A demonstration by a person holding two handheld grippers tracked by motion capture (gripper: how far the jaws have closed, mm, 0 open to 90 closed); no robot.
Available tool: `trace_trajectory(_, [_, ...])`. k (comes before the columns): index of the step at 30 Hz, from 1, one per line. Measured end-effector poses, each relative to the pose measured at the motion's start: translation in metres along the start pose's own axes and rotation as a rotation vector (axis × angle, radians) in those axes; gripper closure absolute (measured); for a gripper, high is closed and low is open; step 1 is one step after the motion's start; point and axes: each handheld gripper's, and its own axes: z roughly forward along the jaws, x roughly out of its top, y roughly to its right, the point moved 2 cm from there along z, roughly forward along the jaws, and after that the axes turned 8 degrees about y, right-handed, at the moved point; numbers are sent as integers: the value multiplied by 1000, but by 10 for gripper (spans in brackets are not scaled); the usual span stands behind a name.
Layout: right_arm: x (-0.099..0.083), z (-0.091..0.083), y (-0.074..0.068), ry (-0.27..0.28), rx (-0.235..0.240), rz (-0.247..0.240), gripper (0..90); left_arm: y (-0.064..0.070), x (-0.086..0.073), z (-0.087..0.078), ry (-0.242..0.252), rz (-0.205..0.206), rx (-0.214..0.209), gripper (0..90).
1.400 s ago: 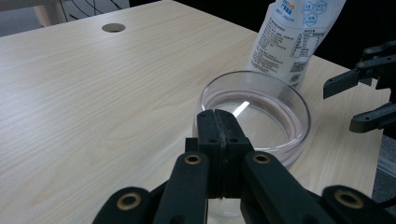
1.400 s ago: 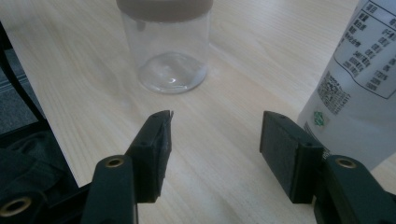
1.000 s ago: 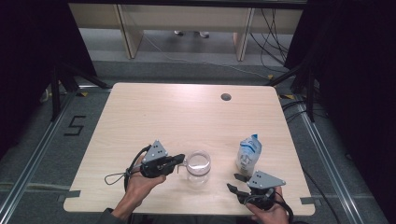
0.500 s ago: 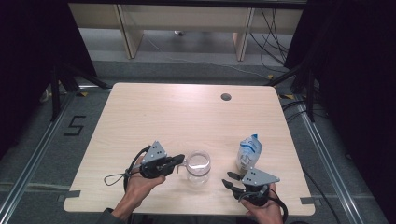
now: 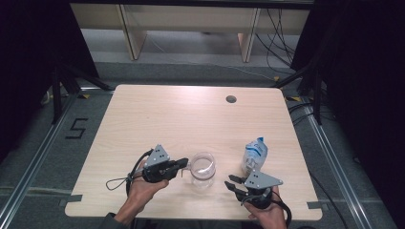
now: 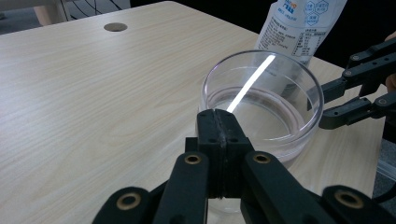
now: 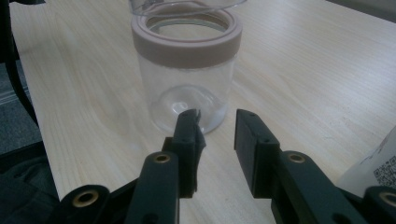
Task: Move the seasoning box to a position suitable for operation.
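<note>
Jar (image 5: pixel 203 171) upright, mouth up; left tongs (image 5: pixel 184 163) pinched shut on rim; right tongs (image 5: pixel 232 183) narrowly parted, near.

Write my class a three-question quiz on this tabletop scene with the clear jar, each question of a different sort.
1. True or false: the left gripper is shut on the rim of the clear glass jar with a pink collar.
2. The right gripper has its jaws: A) open B) shut C) around the jar.
3. Name the thing standing beside the right gripper.

Key: 1 true. 2 A. 3 white and blue plastic pouch.
</note>
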Motion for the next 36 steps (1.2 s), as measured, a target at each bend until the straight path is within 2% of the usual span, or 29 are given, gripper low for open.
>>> trace_trajectory(2, [1, 1, 0, 9, 9, -12, 731, 0, 0, 0, -1, 1, -1, 893])
trace_trajectory(6, [4, 1, -1, 28, 4, -5, 779, 0, 0, 0, 0, 1, -1, 893])
trace_trajectory(7, [5, 0, 0, 28, 8, -18, 785, 0, 0, 0, 0, 2, -1, 893])
trace_trajectory(10, [8, 1, 1, 56, -7, -12, 806, 0, 0, 0, 1, 4, -2, 893])
trace_trajectory(11, [8, 1, 0, 47, 2, 3, 816, 0, 0, 0, 1, 4, -2, 893])
trace_trajectory(12, [9, 3, 1, 70, 1, -4, 824, 0, 0, 0, 1, 4, -2, 893])
trace_trajectory(13, [10, 3, -2, 67, 0, 25, 830, 0, -1, 0, 1, 3, -2, 893])
trace_trajectory(14, [11, 3, 0, 63, 5, 15, 834, 0, -1, 0, 1, 4, -2, 893])
trace_trajectory(15, [12, 4, 3, 72, 11, -33, 839, 0, -1, 0, 2, 3, -2, 892])
trace_trajectory(16, [12, 4, 0, 53, 16, 16, 845, 0, -1, 0, 2, 3, -2, 893])
trace_trajectory(17, [13, 6, 0, 58, 27, 14, 850, 0, -1, 0, 2, 1, -2, 892])
trace_trajectory(18, [14, 7, 2, 76, 15, -2, 854, -1, -1, -1, 2, 1, -2, 893])
trace_trajectory(20, [16, 9, 0, 66, 35, 20, 860, 0, -1, -1, 2, 1, -2, 893])
trace_trajectory(21, [17, 9, 1, 77, 12, 3, 862, 0, -1, -1, 3, 0, -2, 893])
trace_trajectory(23, [18, 12, 2, 78, 29, -12, 866, 0, -1, -1, 3, 1, -2, 893])
trace_trajectory(24, [18, 13, 1, 91, 17, -7, 867, 0, -1, -1, 3, 1, -2, 892])
trace_trajectory(25, [19, 13, 0, 73, 34, 0, 869, 0, -1, -1, 3, 1, -2, 893])
trace_trajectory(28, [21, 14, 1, 86, 28, -18, 874, 0, -1, -1, 3, 2, -2, 893])
trace_trajectory(30, [22, 14, 0, 88, 24, -5, 874, 0, -1, -1, 3, 2, -2, 893])
trace_trajectory(36, [24, 16, 1, 93, 26, -9, 878, -1, -1, -1, 7, -2, -2, 893])
